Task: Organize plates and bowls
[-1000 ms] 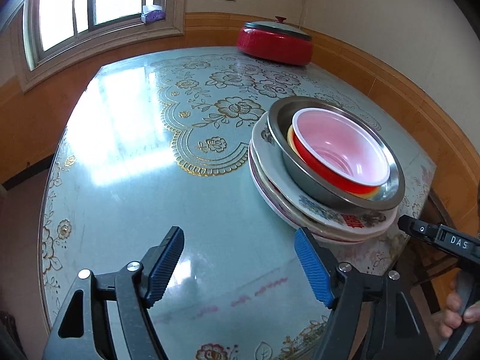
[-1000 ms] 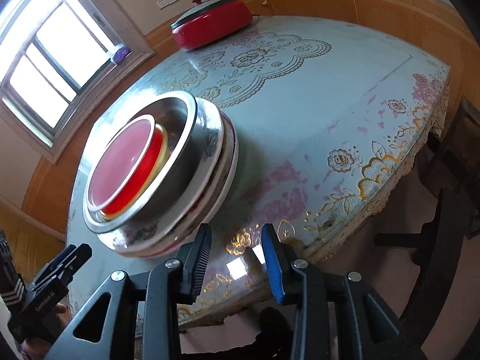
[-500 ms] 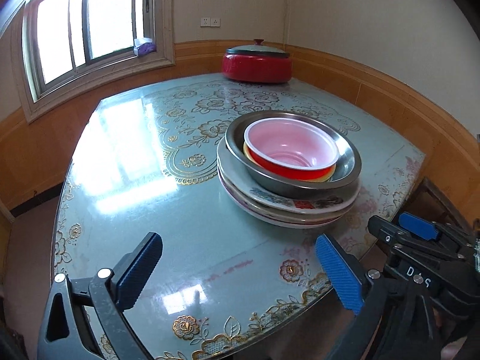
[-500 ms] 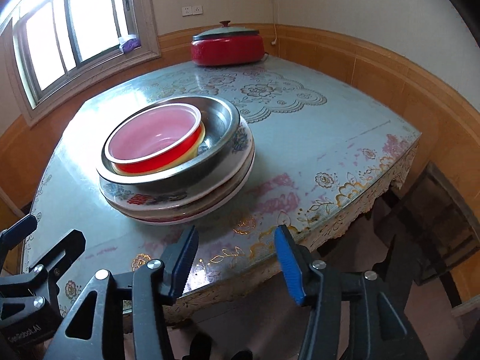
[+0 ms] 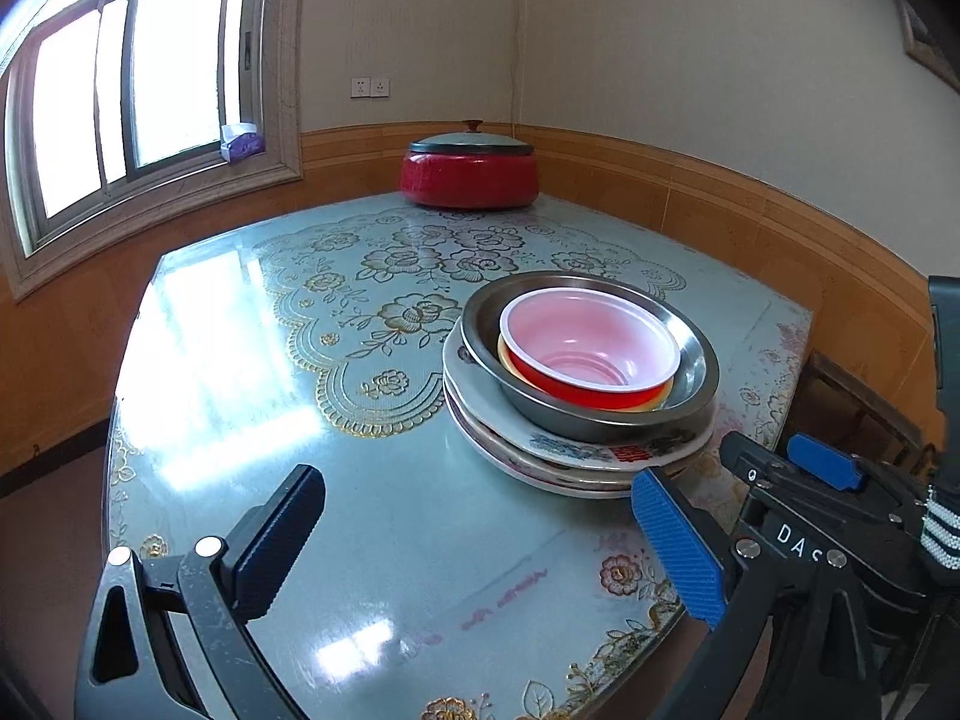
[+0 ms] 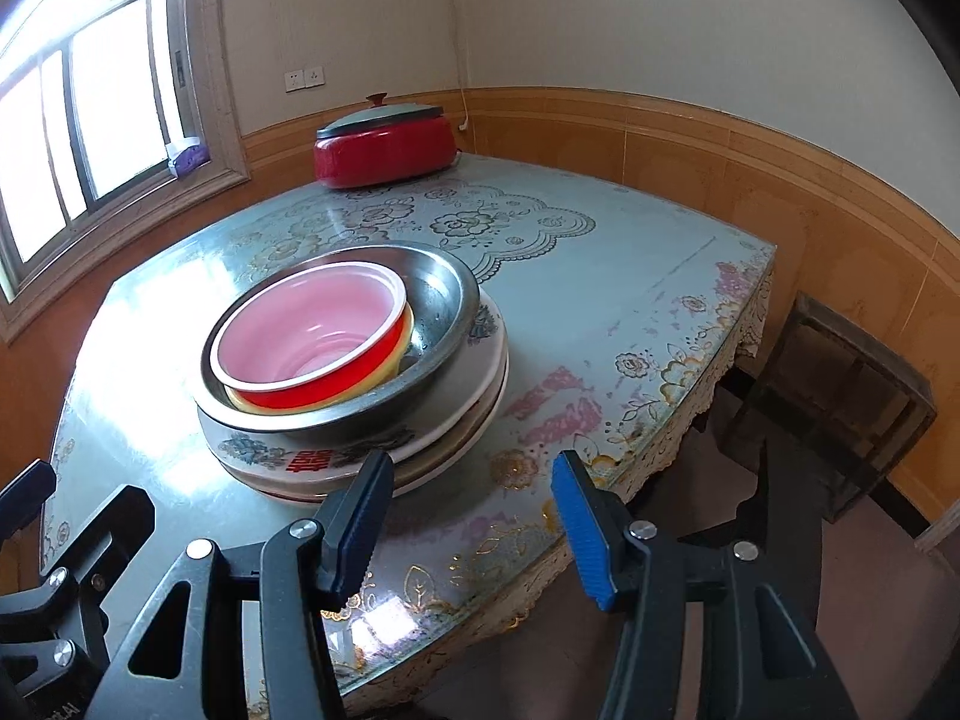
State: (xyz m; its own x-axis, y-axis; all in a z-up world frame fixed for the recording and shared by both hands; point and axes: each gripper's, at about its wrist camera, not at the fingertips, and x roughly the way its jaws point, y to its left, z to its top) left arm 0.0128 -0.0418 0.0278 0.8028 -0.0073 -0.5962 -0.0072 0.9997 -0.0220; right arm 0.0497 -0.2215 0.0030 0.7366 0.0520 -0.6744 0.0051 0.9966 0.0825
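Since a second earlier both my hands had drawn back from the dishes and levelled off, and both tongs had spread wider, so the whole stack came into view.

Left wrist view: my left tongs (image 5: 477, 546) stood as wide as they go, holding nothing and touching nothing, bare surface (image 5: 384, 516) between the pads. The blue pad (image 5: 675, 552) appeared just in front of the stack's near rim, though I could not tell any contact. The red bowl (image 5: 591, 354) sat nested on a yellow dish (image 5: 509, 360) inside the steel bowl (image 5: 591, 354) which rested on the flowered plates (image 5: 576, 450) near the surface's right edge. My right tongs (image 5: 822, 468) showed at the right. A red lidded pot (image 5: 469, 171) stood well apart at the far side.

Right wrist view: my right tongs (image 6: 474, 519) were about half open and empty, hovering short of the plates (image 6: 360, 450), the dark pad (image 6: 360, 525) in front of the stack's near edge. The steel bowl (image 6: 444, 306) and the red bowl (image 6: 312, 342) rode on top.

By my judgement the stacking looked done, bowls nested on plates, and I was at the pulling-away stage. The next move, if any, called for only a check that the pile sat square, or a two-handed lift by the bottom plate's rim.
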